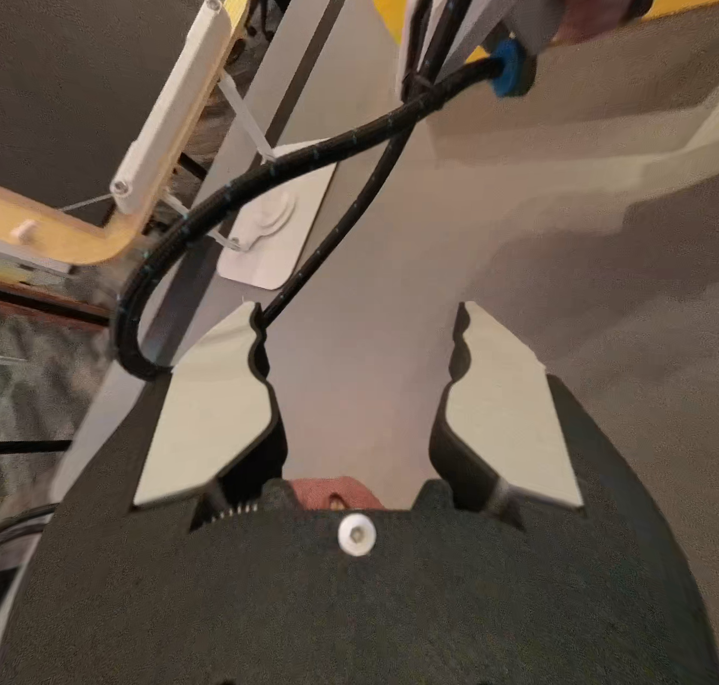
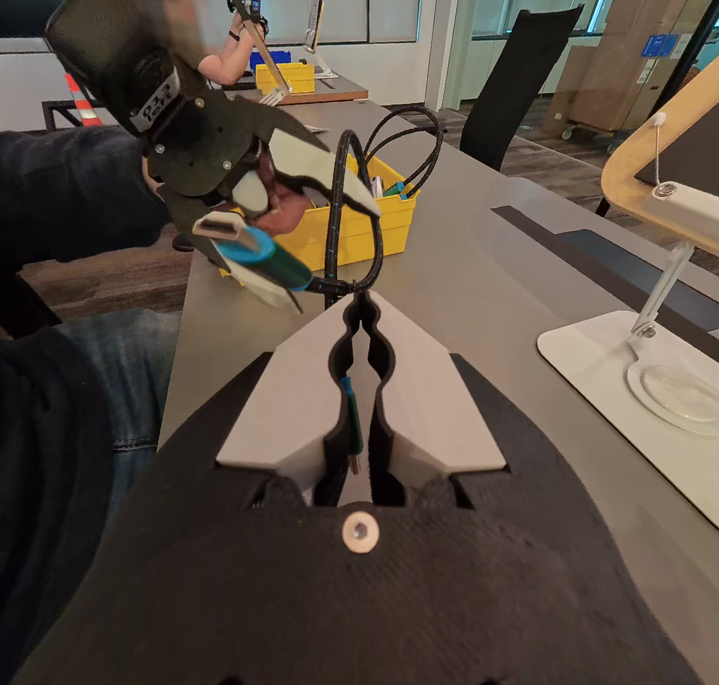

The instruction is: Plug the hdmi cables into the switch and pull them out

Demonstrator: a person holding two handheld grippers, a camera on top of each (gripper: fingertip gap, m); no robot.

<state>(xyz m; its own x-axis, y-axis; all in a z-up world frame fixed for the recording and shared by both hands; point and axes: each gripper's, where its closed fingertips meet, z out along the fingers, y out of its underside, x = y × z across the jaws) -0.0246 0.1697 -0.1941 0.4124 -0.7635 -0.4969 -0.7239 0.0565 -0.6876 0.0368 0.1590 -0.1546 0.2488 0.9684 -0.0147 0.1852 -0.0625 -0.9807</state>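
My right gripper [image 2: 360, 296] is shut on a bundle of black braided HDMI cable [image 2: 336, 214] at a tie, above the grey table [image 2: 467, 261]. One plug [image 2: 249, 244], silver-tipped with a blue and green body, sticks out left toward my left gripper [image 2: 336, 259]. A second green plug [image 2: 353, 421] hangs below, seen through the gap between the right fingers. In the left wrist view my left gripper [image 1: 360, 312] is open and empty. The cable [image 1: 272, 172] loops past its left finger [image 1: 218, 405]. The right gripper [image 1: 439, 55] and a blue plug end [image 1: 509, 68] show at the top. No switch is visible.
A yellow bin [image 2: 350, 234] with small items stands on the table behind the left gripper. A white stand base [image 2: 622, 374] with a wooden arm [image 2: 638, 148] sits to the right; the base also shows in the left wrist view [image 1: 272, 238]. A black chair [image 2: 509, 82] stands beyond. The gap from one gripper's tips to the other's is roughly 8 cm. My left tips are roughly 30 cm from the white stand base [image 2: 622, 374]. The left camera catches it too, in the left wrist view [image 1: 275, 236].
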